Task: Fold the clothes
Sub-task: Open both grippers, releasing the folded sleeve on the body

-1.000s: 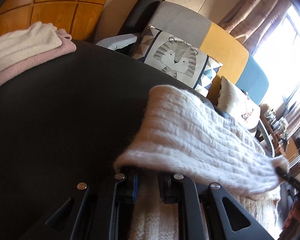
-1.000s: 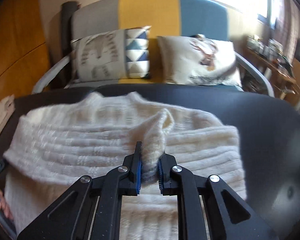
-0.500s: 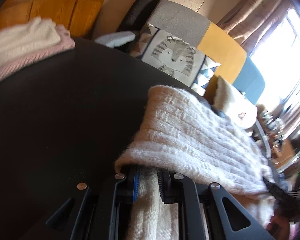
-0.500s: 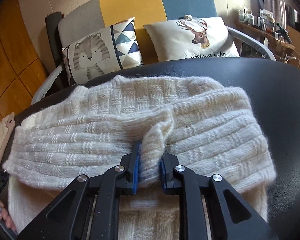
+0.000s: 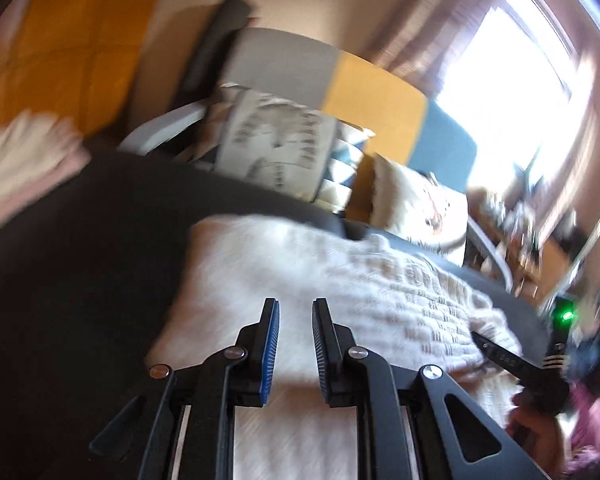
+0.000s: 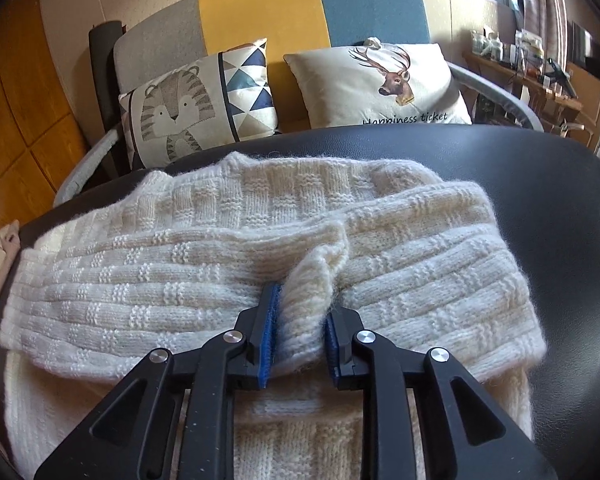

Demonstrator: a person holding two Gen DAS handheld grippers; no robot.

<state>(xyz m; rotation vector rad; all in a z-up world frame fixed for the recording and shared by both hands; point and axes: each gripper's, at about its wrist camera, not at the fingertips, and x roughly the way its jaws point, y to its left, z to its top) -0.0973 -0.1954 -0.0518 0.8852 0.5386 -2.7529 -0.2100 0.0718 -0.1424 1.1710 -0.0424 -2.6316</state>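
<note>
Knitwear fills the lower half of both wrist views: a cream cable-knit sweater [image 6: 228, 280] lies on the black table [image 6: 560, 208], its top part doubled down so that a thick folded band runs across the middle of the frame over the body panel beneath.

Nearest the right camera, the right gripper [image 6: 298, 320] sits at bottom centre with a raised pleat of the folded band between its blue pads. Its jaws are opening, and the knit still bulges against both pads, so the wool is only just being let go. In the left view, blurred by motion, the left gripper [image 5: 294, 344] stands at bottom centre with a narrow gap between its pads and nothing in that gap; the sweater's folded edge lies beyond and below it. At the lower right of that view the other gripper's black body and a hand [image 5: 536, 428] show beside the sweater.

Judging by this, the fold of the top part over the body has been laid, and the step in hand is the release. The next move probably calls for the right gripper to clear the pleat without dragging it, since the fuzzy wool may cling to the pads, then for the raised ridge to be flattened before any further fold.

Farther off, at the left edge, a pile of pale folded clothes [image 5: 28, 160] rests on the table. Behind the table stands a grey, yellow and blue sofa [image 6: 260, 12] with a tiger cushion [image 6: 180, 112] and a deer cushion [image 6: 380, 84].
</note>
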